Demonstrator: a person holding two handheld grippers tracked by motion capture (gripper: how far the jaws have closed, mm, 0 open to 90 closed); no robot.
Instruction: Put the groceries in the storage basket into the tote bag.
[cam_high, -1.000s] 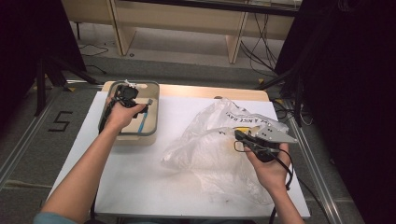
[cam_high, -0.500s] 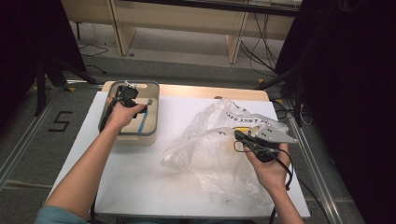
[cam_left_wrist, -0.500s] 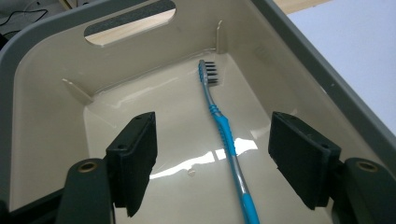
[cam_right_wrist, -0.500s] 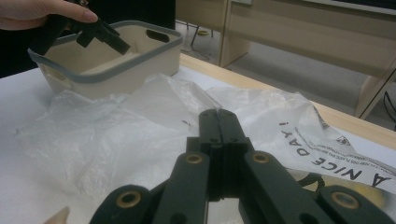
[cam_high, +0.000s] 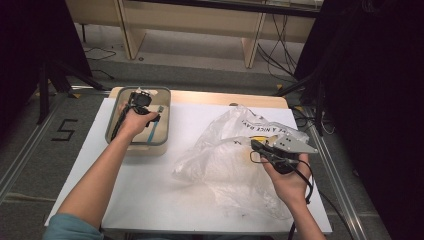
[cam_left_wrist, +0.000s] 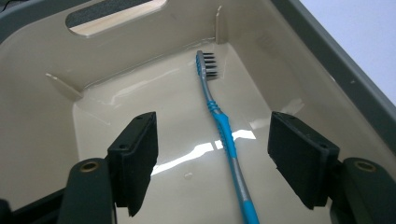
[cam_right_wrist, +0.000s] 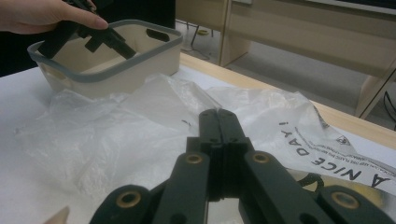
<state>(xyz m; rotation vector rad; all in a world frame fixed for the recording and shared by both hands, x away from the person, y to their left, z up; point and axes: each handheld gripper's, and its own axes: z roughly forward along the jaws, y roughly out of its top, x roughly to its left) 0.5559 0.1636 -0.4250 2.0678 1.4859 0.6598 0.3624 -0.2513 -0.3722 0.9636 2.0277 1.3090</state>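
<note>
A: From above, the left gripper dips into the beige bin at the far left of the white table. What lies under it?

B: The left gripper view answers that: a blue and grey toothbrush lies flat on the bin's floor, bristles toward the far wall. The jaws stand released, one pad on each side of the handle and neither touching it. From above, that brush is a thin blue streak by the bin's right wall.

A: And the right gripper?

B: It rests over the crumpled clear plastic bag at the right of the table. In the right gripper view its jaws are clenched flat together; whether any film is pinched between them I cannot tell.

A: Any writing?

B: That view shows black capitals on the bag, "A NICE DAY!", with smaller print beside them too fine to read. From above, a large "5" is marked on the floor left of the table.
</note>
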